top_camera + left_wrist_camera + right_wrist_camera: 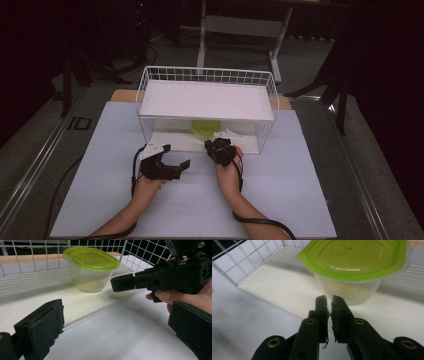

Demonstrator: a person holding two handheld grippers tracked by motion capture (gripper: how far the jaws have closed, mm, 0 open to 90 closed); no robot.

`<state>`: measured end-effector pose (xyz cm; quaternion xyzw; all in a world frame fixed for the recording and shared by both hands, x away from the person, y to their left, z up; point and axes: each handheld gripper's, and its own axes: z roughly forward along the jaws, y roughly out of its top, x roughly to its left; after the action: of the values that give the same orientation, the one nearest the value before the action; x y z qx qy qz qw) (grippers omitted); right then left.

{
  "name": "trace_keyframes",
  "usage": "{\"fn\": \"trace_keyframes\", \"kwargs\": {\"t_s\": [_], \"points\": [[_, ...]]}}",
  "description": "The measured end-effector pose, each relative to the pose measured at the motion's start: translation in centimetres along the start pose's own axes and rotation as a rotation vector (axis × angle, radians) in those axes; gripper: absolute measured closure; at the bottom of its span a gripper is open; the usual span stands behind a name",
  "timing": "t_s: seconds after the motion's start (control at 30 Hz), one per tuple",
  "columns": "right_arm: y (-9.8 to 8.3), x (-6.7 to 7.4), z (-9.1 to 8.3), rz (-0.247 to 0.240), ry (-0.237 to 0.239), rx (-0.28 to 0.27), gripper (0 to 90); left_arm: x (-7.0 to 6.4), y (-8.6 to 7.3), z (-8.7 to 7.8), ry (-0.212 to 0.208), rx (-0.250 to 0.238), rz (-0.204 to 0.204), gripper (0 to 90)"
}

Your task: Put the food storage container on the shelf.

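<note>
White board covers the table [280,200] in front of me, and on it stands a two-level wire shelf [207,75] in a dim room. On the lower level, under the top board, sits a clear container [86,277] with a green lid [354,257] pressed on, upright and set back from the front edge.

My right gripper [220,150] is at the shelf's open front, pointed at the container; its jaws are pressed nearly together with nothing between them, their tips just short of the container's wall. My left gripper [167,167] waits out on the board, off to the side, with its jaws spread wide and empty.

I judge the step in hand to be reaching in for the container. To do it well, I should part the right jaws before going further, since closed tips would only push it back toward the rear wire. I should come in low, under the top board, and take the lid's rim or a corner squarely.
</note>
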<state>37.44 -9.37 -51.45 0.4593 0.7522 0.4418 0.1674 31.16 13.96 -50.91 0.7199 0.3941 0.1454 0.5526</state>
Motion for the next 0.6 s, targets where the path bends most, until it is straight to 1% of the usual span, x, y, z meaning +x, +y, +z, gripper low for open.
{"fn": "trace_keyframes", "kwargs": {"t_s": [0.07,0.13,0.17,0.2,0.23,0.3,0.33,0.37,0.4,0.43,0.47,0.5,0.57,0.6], "points": [[-0.3,0.2,-0.5,-0.005,0.016,0.002,81.4,-0.2,0.2,0.0,-0.008,-0.004,0.007,1.3],[-0.6,0.5,-1.1,-0.016,0.036,0.006,80.1,-0.4,0.3,0.1,-0.027,-0.009,0.009,1.3],[-0.8,0.7,-1.4,-0.024,0.05,0.009,78.3,-0.6,0.4,0.1,-0.03,-0.005,0.013,1.3],[-0.9,0.8,-1.7,-0.032,0.054,0.012,75.7,-0.8,0.5,0.1,-0.043,-0.006,0.014,1.2],[-1.0,0.9,-2.0,-0.033,0.059,0.003,74.6,-1.0,0.5,0.1,-0.053,-0.005,0.019,1.3],[-1.1,1.1,-2.6,-0.041,0.078,0.0,68.4,-1.3,0.7,0.0,-0.068,-0.004,0.031,1.3],[-1.1,1.2,-2.9,-0.051,0.078,-0.006,67.1,-1.5,0.8,-0.1,-0.076,-0.004,0.039,1.3],[-1.1,1.3,-3.2,-0.058,0.085,-0.012,63.8,-1.6,1.0,-0.2,-0.08,-0.002,0.051,1.3],[-1.1,1.4,-3.5,-0.065,0.094,-0.015,58.8,-1.8,1.0,-0.3,-0.086,-0.006,0.058,1.3],[-1.1,1.4,-3.5,-0.065,0.094,-0.015,58.8,-1.8,1.0,-0.3,-0.086,-0.006,0.058,1.3],[-1.1,1.5,-3.8,-0.071,0.097,-0.021,56.4,-2.0,1.3,-0.5,-0.105,0.003,0.074,1.3],[-1.2,1.5,-4.5,-0.076,0.106,-0.027,49.4,-2.1,1.3,-0.6,-0.109,0.006,0.078,1.3],[-1.3,1.6,-5.1,-0.072,0.107,-0.042,45.1,-2.2,1.4,-1.1,-0.129,0.007,0.089,1.3],[-1.3,1.6,-5.1,-0.072,0.107,-0.042,45.1,-2.2,1.4,-1.1,-0.129,0.007,0.089,1.3]]}}
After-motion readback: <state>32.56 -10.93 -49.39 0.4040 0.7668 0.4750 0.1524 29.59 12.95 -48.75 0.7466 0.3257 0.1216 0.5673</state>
